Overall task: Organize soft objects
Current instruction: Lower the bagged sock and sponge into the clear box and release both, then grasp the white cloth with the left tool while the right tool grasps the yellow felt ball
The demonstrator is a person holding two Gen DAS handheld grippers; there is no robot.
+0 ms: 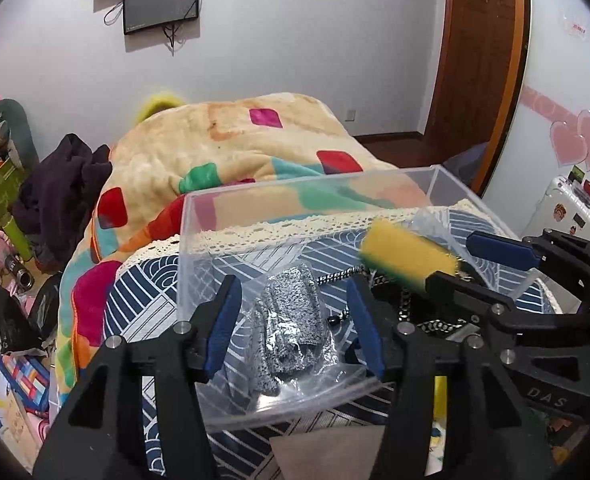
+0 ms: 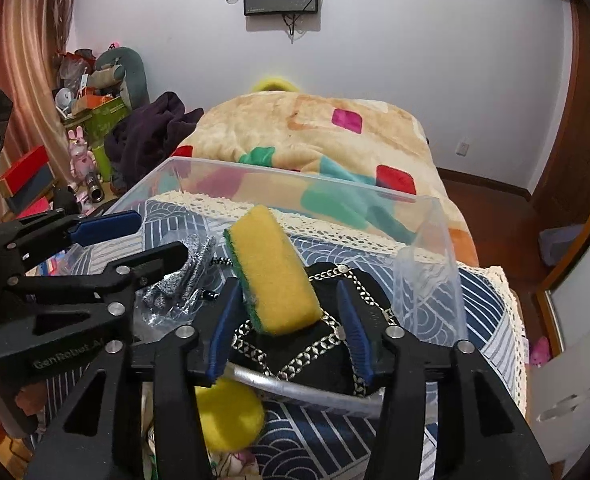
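Observation:
A clear plastic box (image 1: 199, 240) stands on a blue-and-white patterned cloth; it also shows in the right wrist view (image 2: 279, 178). Inside lie a grey knit item in a clear bag (image 1: 291, 320) (image 2: 183, 276) and a black cloth with silver chain pattern (image 2: 335, 344). A yellow-and-green sponge (image 2: 273, 276) (image 1: 409, 258) is between my right gripper's (image 2: 291, 328) open blue pads, above the black cloth; it looks loose, touching the left pad only. My left gripper (image 1: 295, 328) is open and empty over the grey bagged item.
A round yellow soft thing (image 2: 231, 420) lies on the cloth just outside the box's near wall. A colourful blanket (image 1: 231, 148) covers the bed behind. Dark clothes (image 1: 63, 184) and clutter lie at the left. A wooden door (image 1: 479, 48) is at the right.

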